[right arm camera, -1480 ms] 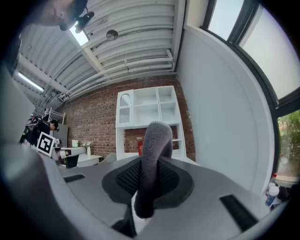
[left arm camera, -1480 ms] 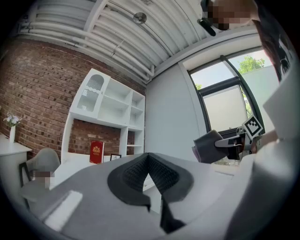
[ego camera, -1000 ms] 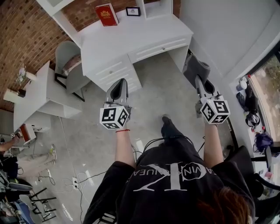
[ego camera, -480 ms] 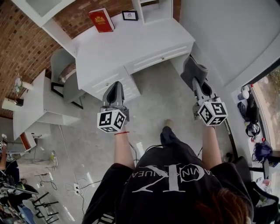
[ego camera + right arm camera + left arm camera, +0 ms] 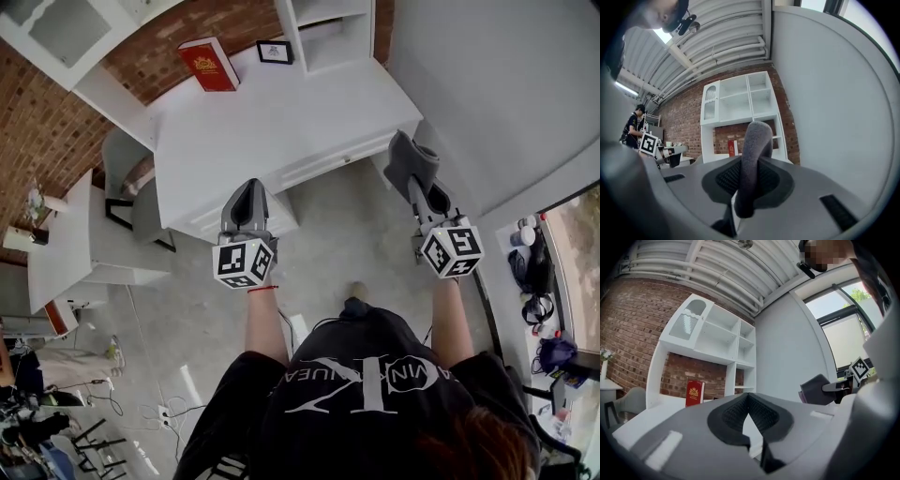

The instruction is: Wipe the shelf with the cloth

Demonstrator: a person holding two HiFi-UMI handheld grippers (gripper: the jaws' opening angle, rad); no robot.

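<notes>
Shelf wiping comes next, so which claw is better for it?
Right. The right claw is shut on the grey cloth and points toward the white shelf. The left claw is shut with nothing in it.

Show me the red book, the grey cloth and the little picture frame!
red book (image 5: 208,64): head view, middle of its cover.
grey cloth (image 5: 752,157): right gripper view, the fold standing up between the jaws.
picture frame (image 5: 275,52): head view, centre of the frame, on the white desk.
</notes>
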